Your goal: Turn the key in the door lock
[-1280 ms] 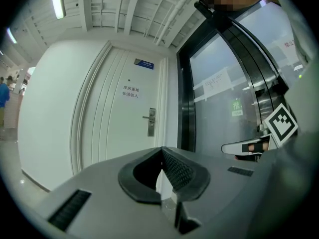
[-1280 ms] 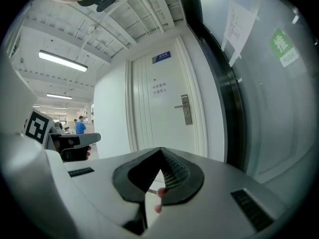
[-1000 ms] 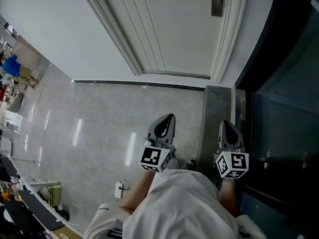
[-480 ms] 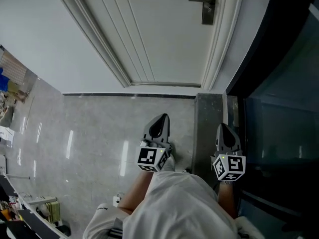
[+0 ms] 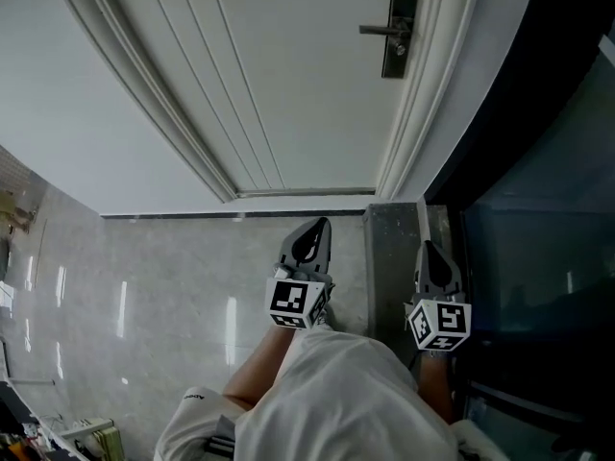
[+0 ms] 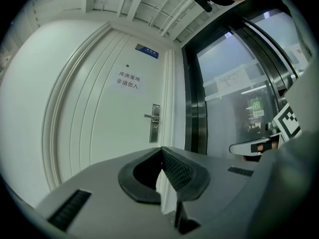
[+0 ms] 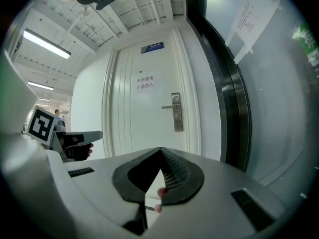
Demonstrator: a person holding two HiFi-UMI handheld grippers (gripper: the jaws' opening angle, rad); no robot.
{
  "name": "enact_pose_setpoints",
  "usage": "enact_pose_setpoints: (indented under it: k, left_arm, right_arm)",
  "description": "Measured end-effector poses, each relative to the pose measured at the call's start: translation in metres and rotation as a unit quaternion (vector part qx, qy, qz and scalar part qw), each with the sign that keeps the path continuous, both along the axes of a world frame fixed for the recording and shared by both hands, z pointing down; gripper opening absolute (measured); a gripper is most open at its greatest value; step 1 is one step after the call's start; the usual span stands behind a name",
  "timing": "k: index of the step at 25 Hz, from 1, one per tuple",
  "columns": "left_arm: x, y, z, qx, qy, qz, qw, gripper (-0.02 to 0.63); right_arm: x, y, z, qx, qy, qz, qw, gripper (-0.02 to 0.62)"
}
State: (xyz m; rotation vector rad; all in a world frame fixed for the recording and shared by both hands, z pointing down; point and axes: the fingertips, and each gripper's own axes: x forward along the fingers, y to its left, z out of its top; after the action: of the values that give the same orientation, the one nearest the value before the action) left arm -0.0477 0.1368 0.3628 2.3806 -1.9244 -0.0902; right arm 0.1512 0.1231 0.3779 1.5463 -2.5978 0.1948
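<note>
A white door stands ahead with a metal lock plate and lever handle near its right edge. The lock plate also shows in the left gripper view, and the lock plate in the right gripper view; a key in it is too small to tell. Both grippers are held level, well short of the door. My left gripper has its jaw tips together with nothing between them. My right gripper is shut too; a small pinkish bit shows low in its gap, and what it is I cannot tell.
A dark glass wall runs along the right, with a dark stone strip at its foot. A glossy grey floor lies in front of the door. A blue plate and a paper notice hang on the door.
The door, its lock and the skirting have come nearer and lower in the head view: the person and both grippers have moved towards the door. Both grippers stay shut.
</note>
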Motion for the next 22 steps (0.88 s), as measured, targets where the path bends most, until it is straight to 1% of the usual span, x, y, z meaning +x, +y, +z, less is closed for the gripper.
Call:
enact_pose_setpoints:
  k: [3,7,12,16,19,22]
  left_arm:
    - [-0.018,-0.019,-0.003,0.003,-0.002,0.006,1.0000,0.009]
    - [-0.047,-0.033,0.002,-0.001,-0.006,0.002,1.0000,0.009]
    - [-0.073,-0.056,0.007,-0.009,0.001,-0.008,0.9999,0.009]
    - [-0.074,-0.085,0.015,-0.014,0.010,0.001,0.9999,0.009]
    - [-0.062,-0.111,0.023,-0.022,0.012,0.016,0.9995,0.009]
    - [-0.048,-0.136,0.024,-0.022,0.003,0.028,0.9994,0.009]
  right_arm:
    - [-0.022,-0.017,0.001,0.000,0.004,0.002,1.000,-0.008]
    - [-0.054,-0.036,0.002,0.003,0.002,-0.003,1.000,-0.008]
    - [-0.079,-0.058,0.004,0.007,0.021,-0.011,1.000,-0.008]
    - [-0.078,-0.079,0.010,0.003,0.024,-0.002,1.000,-0.008]
    - [-0.064,-0.097,0.021,-0.009,0.026,0.015,1.000,-0.008]
    - [-0.048,-0.123,0.028,-0.019,0.021,0.032,0.999,-0.008]
